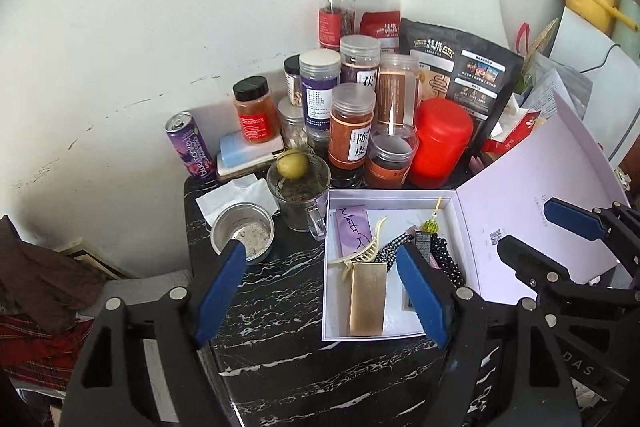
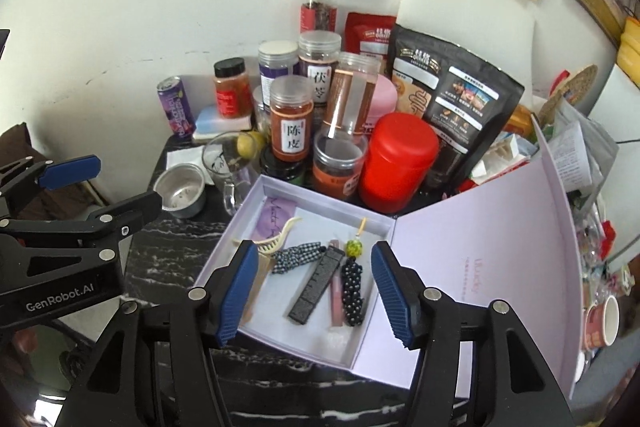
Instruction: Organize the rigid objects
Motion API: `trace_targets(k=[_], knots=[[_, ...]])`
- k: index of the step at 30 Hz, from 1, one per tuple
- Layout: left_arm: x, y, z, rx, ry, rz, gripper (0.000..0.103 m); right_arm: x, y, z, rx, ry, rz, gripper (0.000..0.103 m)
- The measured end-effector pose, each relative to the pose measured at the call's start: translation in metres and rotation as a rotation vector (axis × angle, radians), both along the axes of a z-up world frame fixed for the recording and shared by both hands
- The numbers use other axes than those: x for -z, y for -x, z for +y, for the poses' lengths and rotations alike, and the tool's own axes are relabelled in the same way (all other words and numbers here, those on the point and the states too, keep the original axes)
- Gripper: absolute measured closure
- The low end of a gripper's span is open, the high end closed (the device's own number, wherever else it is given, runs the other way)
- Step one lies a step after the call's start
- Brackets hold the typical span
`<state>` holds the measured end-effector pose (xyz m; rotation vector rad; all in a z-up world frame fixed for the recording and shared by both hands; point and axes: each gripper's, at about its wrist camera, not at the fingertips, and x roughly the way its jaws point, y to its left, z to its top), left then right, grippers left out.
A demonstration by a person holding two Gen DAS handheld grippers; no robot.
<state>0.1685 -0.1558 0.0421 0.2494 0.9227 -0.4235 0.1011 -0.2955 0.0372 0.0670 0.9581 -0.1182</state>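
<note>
An open lavender box point(image 2: 320, 197) lies on the black marble table point(image 1: 280, 307). In it are a gold case point(image 1: 368, 299), a cream hair claw point(image 1: 366, 247), a purple card point(image 1: 352, 231), a checked hair tie point(image 2: 298, 255), a black textured bar point(image 2: 318, 285), a pink tube point(image 2: 337, 297), a dotted scrunchie point(image 2: 352, 287) and a green bead charm point(image 2: 352, 247). My left gripper point(image 1: 320, 251) hovers open over the box's left edge, holding nothing. My right gripper point(image 2: 315, 249) hovers open above the box's contents, also with nothing in it.
Behind the box crowd several spice jars, a red canister point(image 2: 396, 163) and a black pouch point(image 2: 456, 95). Left of it stand a glass mug point(image 1: 298, 195) holding a lemon, a steel cup point(image 1: 244, 231) and a purple can point(image 1: 190, 145). The box lid point(image 2: 480, 267) stands raised on the right.
</note>
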Motion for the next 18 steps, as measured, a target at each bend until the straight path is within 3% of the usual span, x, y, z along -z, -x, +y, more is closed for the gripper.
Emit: trace_targets(k=[8,12,18], knots=[[-0.03,0.027,0.021,-0.021,0.009,-0.046,0.025,-0.025,0.026,0.015,-0.015,0.001,-0.049,0.037],[-0.038,0.04,0.031,-0.035,0.001,-0.06,0.025,-0.032,0.038,0.022,-0.019,-0.007,-0.063,0.03],[-0.043,0.059,0.048,-0.055,-0.012,-0.072,0.025,-0.038,0.057,0.034,-0.031,-0.025,-0.063,0.029]])
